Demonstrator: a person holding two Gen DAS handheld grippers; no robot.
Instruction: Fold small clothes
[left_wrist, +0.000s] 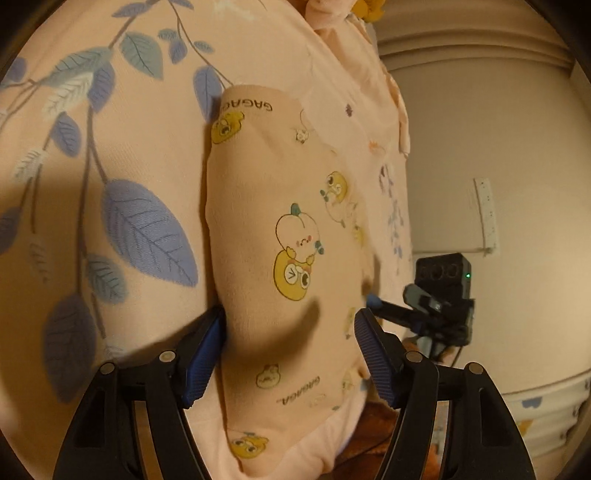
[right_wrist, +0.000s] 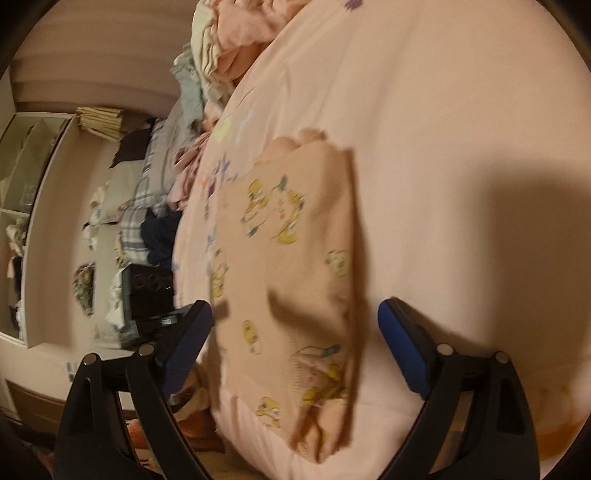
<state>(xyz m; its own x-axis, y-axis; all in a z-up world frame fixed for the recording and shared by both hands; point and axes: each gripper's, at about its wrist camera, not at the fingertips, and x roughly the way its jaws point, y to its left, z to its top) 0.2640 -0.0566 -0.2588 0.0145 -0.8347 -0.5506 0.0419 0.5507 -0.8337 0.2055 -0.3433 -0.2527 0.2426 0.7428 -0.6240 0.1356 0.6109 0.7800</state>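
Two hand-held grippers (left_wrist: 290, 354) (right_wrist: 295, 332) gape empty over the folded garment (left_wrist: 280, 236); unfolded clothes (right_wrist: 221, 48) heaped beyond.

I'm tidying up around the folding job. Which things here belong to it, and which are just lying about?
Part of the job:
- folded cartoon-print garment
- left gripper, open
- right gripper, open
- clothes pile

Lying about:
- leaf-print bedsheet
- shelf unit
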